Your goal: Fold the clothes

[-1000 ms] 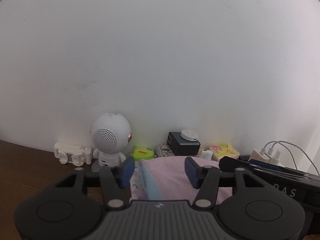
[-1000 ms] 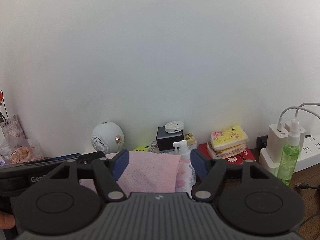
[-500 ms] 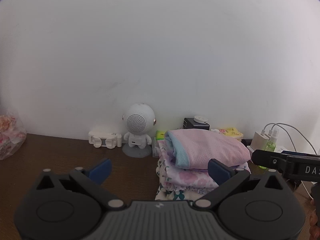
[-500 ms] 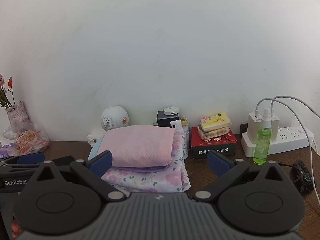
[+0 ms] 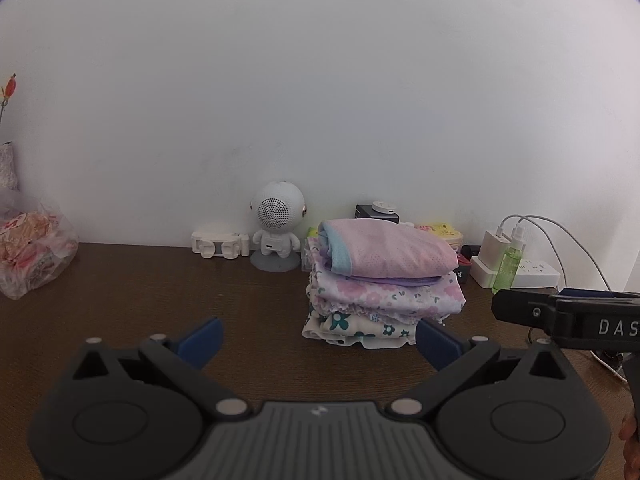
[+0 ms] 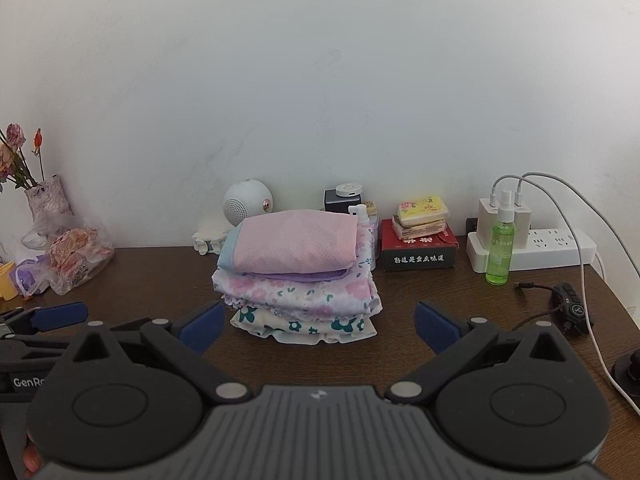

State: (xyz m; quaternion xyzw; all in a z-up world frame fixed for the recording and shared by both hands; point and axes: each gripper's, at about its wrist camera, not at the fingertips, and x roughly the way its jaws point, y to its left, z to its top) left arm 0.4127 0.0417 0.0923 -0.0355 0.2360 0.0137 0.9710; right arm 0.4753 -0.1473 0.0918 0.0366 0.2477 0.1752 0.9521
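Note:
A stack of folded clothes point(image 5: 380, 292) sits on the brown table point(image 5: 160, 292), also in the right wrist view point(image 6: 300, 280). A pink garment with a light blue edge point(image 5: 384, 248) lies on top point(image 6: 296, 244), over floral pieces. My left gripper point(image 5: 318, 342) is open and empty, held back from the stack and a little to its left. My right gripper point(image 6: 318, 326) is open and empty, in front of the stack. Each gripper shows at the side of the other's view.
A white robot-shaped speaker point(image 5: 276, 228), a white gadget point(image 5: 220, 244) and a bagged bundle point(image 5: 32, 256) stand along the wall. On the right are a green spray bottle point(image 6: 500, 248), a power strip point(image 6: 536, 248), a tissue box point(image 6: 418, 250) and cables point(image 6: 560, 304). A vase point(image 6: 44, 200) stands left.
Both grippers opened, let go of the pink garment on the stack, and pulled back toward me; the whole stack and the table now show.

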